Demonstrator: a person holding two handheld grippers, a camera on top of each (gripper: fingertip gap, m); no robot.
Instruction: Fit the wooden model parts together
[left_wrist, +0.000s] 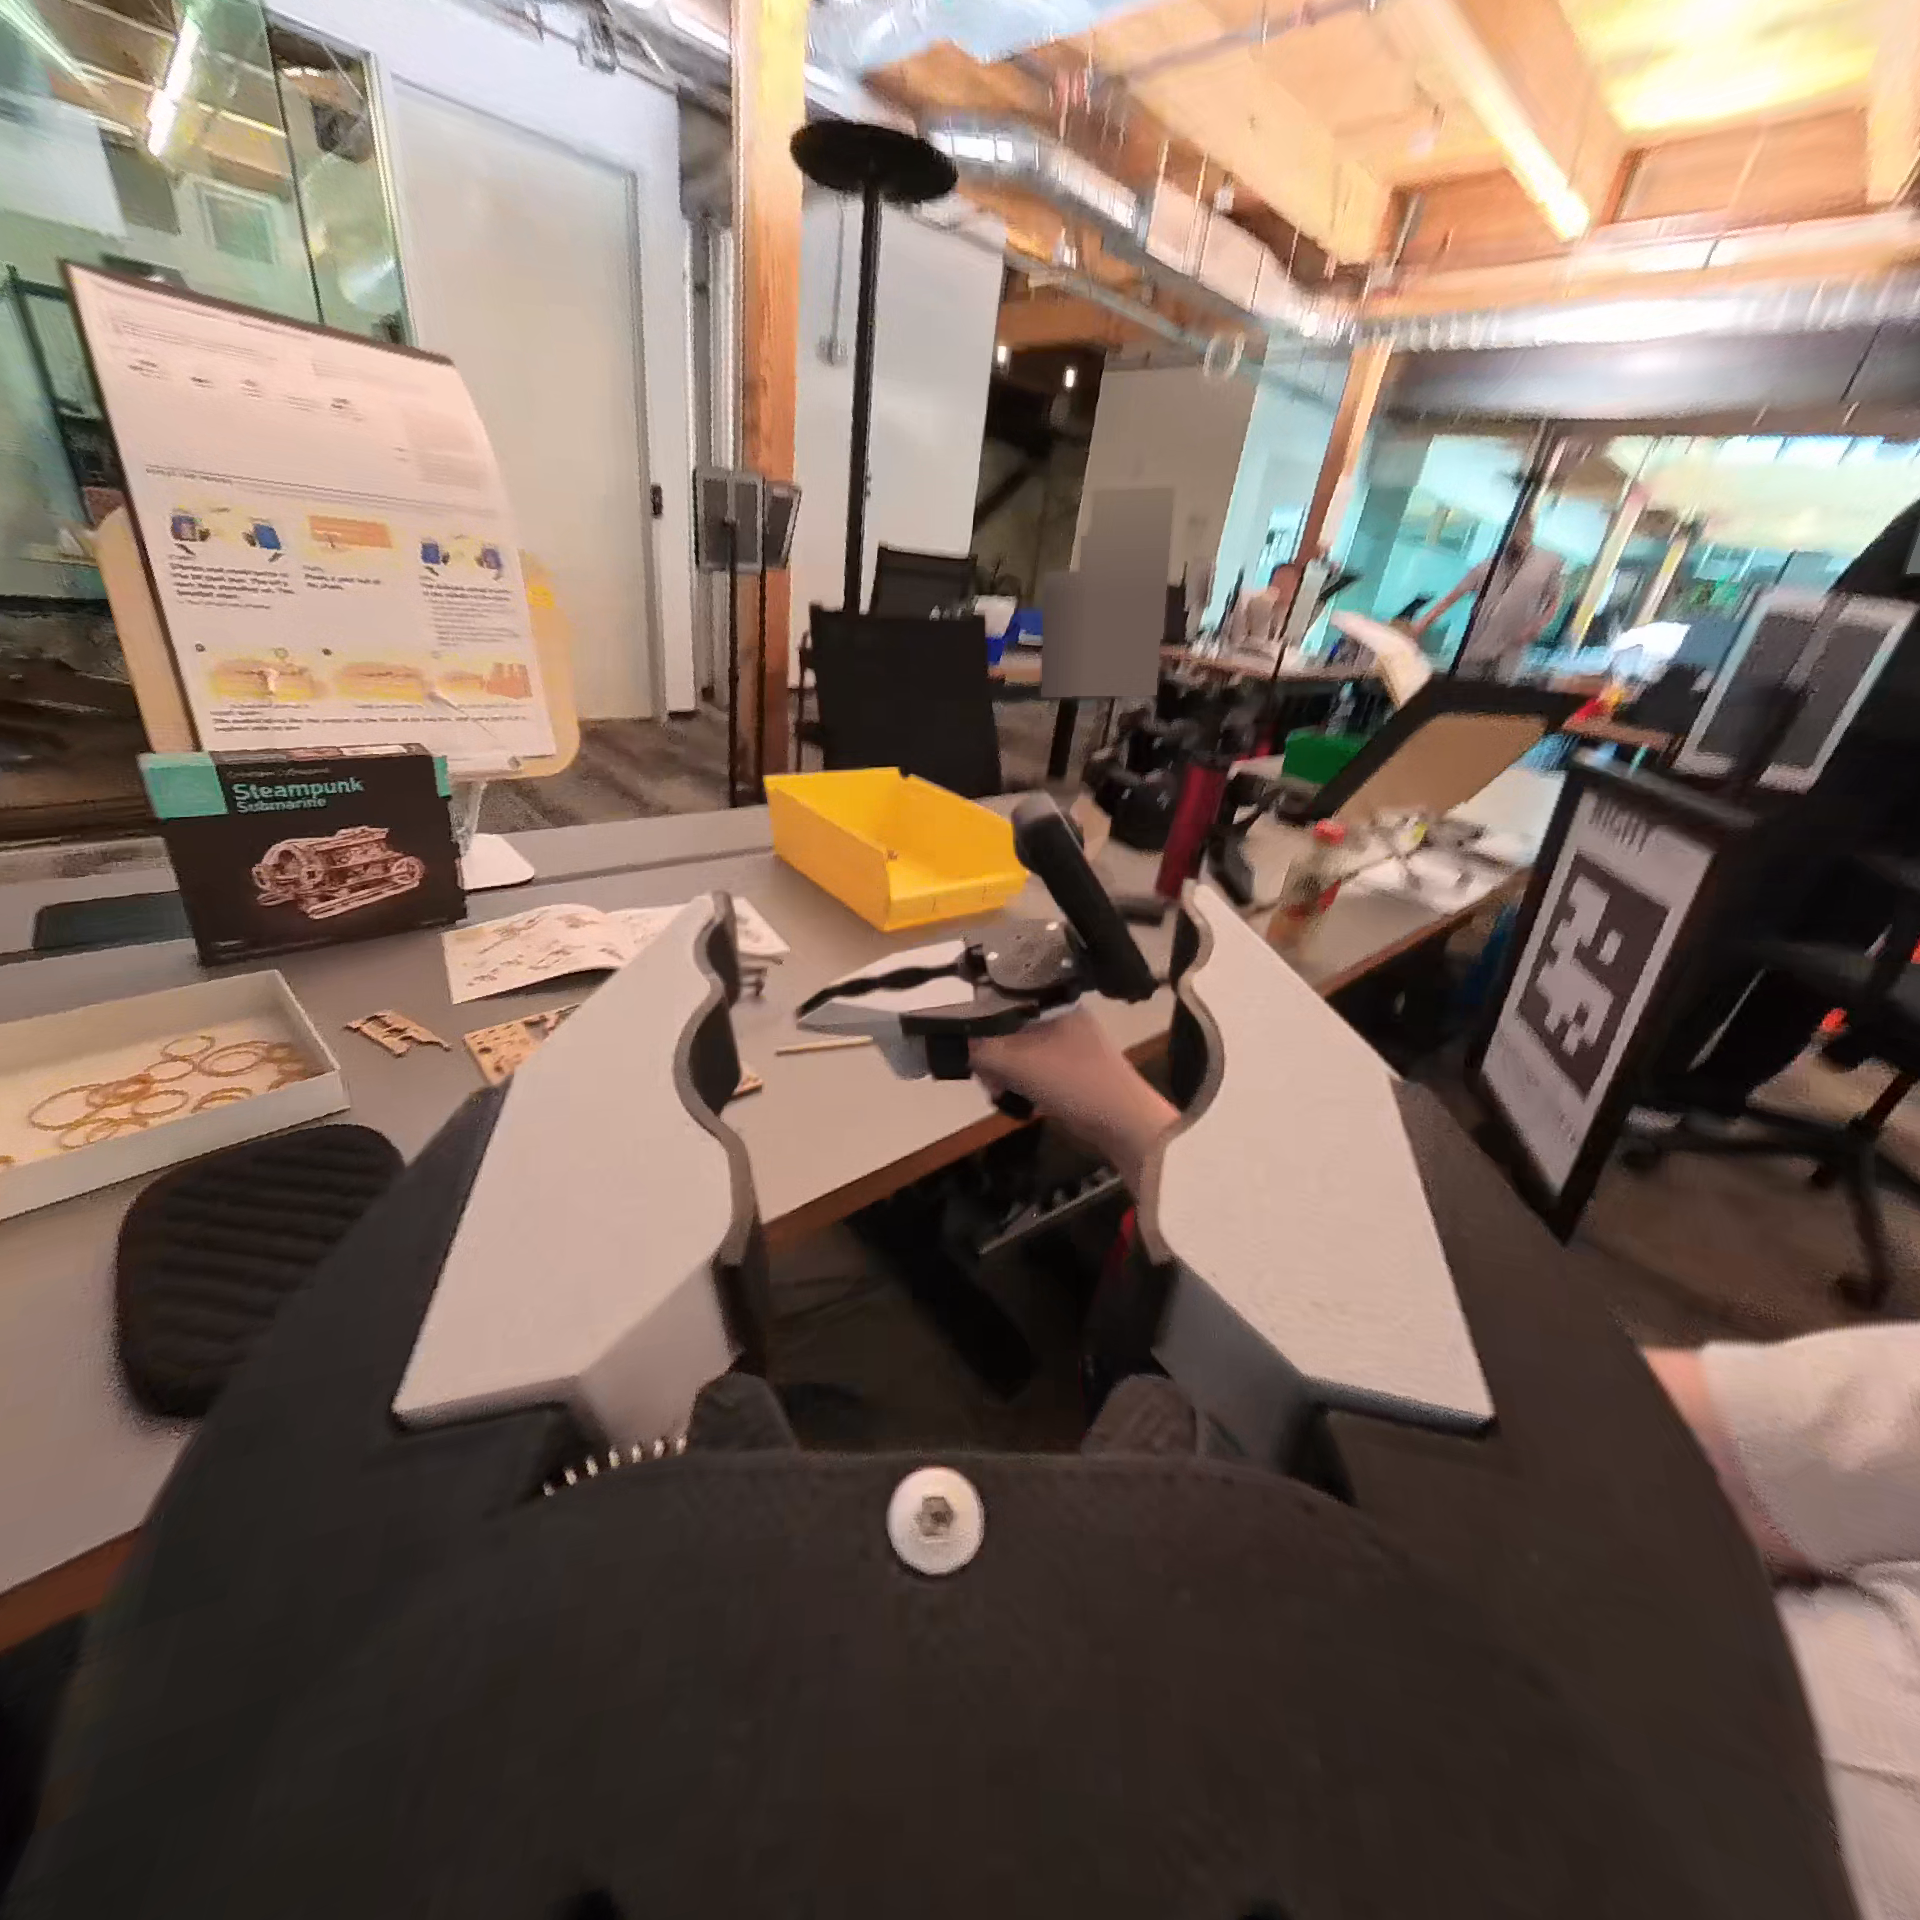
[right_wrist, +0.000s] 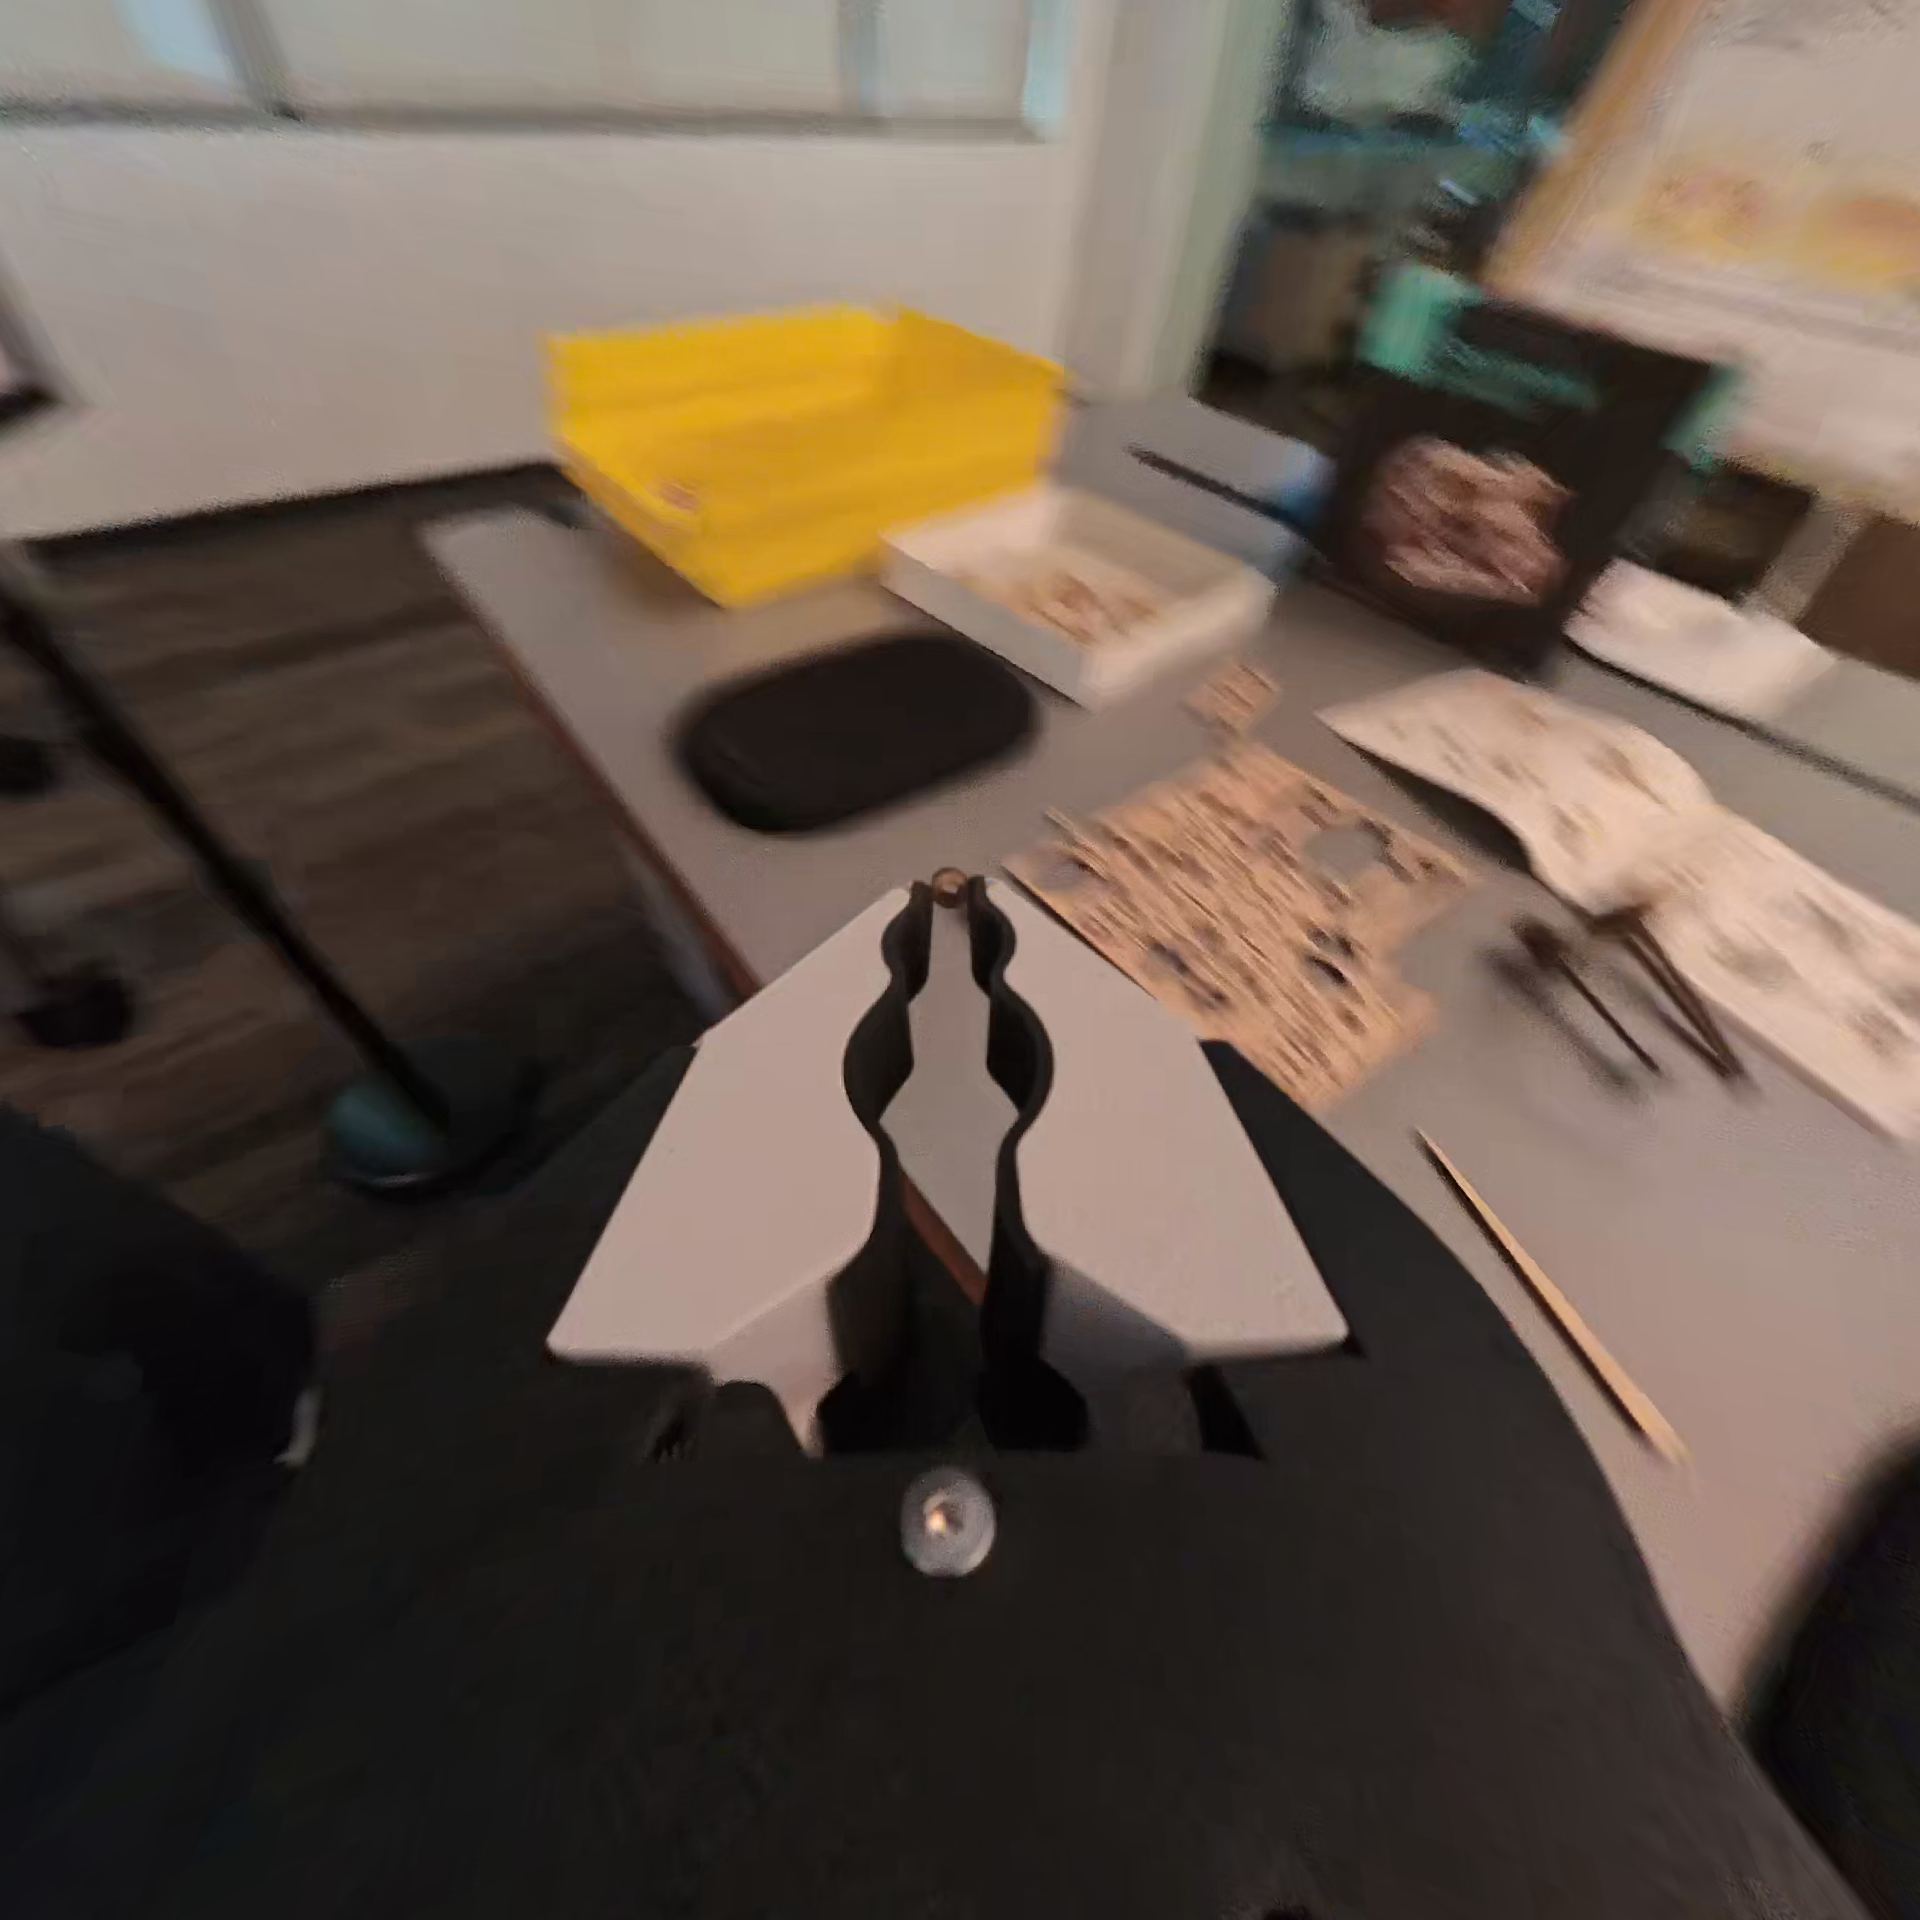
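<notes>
Right gripper (right_wrist: 948, 902) clamped on a tiny brown ring (right_wrist: 947, 886) at its tips — motion blur, slip risk. Left gripper (left_wrist: 956, 935) jaws wide apart, empty; perforated wooden sheet (right_wrist: 1236, 925) at 2 o'clock.

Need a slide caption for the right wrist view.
Right tongs shut on a small wooden ring above the table edge, wooden sheet beyond.

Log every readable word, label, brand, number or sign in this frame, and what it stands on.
I don't copy writing out; these things bear it:
Dark box with teal band, on the table: printed title, legible.
Instruction sheet on its stand: too small to read.
Open booklet on the table: too small.
Framed black-and-white marker sign: heading blurred.
Right wrist view: everything blurred.
</notes>
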